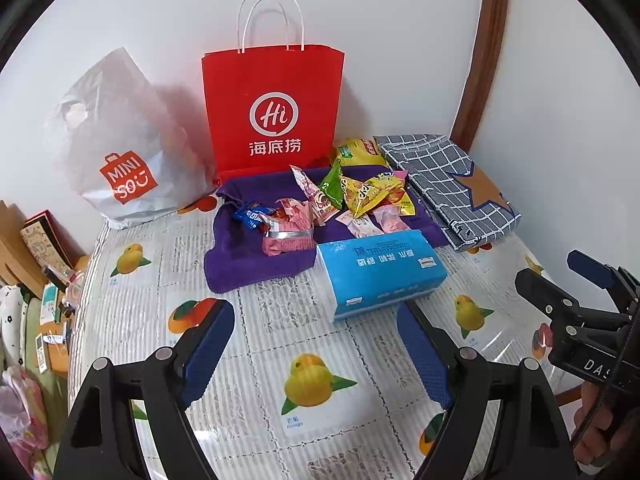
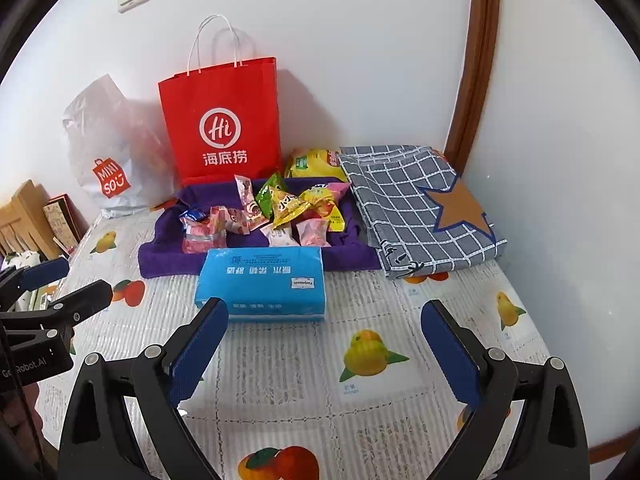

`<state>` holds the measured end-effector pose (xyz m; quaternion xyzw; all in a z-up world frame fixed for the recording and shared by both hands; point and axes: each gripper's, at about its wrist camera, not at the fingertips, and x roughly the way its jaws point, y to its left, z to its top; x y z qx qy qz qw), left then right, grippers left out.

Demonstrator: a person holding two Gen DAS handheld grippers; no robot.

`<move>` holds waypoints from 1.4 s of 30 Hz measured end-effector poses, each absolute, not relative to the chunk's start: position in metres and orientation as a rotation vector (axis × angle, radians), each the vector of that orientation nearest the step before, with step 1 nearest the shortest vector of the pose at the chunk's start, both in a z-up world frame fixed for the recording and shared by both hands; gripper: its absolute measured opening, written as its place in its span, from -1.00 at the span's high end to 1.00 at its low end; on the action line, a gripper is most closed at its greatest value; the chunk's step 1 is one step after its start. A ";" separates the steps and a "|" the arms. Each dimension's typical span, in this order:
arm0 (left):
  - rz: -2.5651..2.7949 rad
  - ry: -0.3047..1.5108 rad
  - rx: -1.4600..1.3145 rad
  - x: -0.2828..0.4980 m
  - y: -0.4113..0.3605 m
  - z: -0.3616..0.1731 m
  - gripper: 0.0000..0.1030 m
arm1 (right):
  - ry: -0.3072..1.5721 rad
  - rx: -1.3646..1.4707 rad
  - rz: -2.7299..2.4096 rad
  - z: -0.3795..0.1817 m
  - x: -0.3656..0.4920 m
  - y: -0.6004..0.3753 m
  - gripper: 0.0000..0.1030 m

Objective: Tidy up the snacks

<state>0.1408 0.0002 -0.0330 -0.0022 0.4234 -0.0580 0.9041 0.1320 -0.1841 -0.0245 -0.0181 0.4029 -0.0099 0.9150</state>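
Several wrapped snacks lie in a pile on a purple towel near the back of the table. A yellow snack bag lies behind the towel. A red paper bag stands upright against the wall behind the pile. My left gripper is open and empty, above the table in front of the towel. My right gripper is open and empty, just in front of a blue tissue pack.
A white Miniso plastic bag stands at the back left. A folded grey checked cloth lies at the back right by the wall. The fruit-print tablecloth covers the table. Clutter lies past the left edge.
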 end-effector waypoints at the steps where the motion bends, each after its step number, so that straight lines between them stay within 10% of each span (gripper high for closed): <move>1: -0.118 0.875 -0.008 0.140 0.000 -0.032 -0.60 | 0.829 -0.034 -0.019 -0.024 0.130 -0.185 -0.87; 42: -0.071 0.861 -0.007 0.138 0.004 -0.019 -0.60 | 0.811 -0.012 0.001 -0.020 0.121 -0.190 -0.87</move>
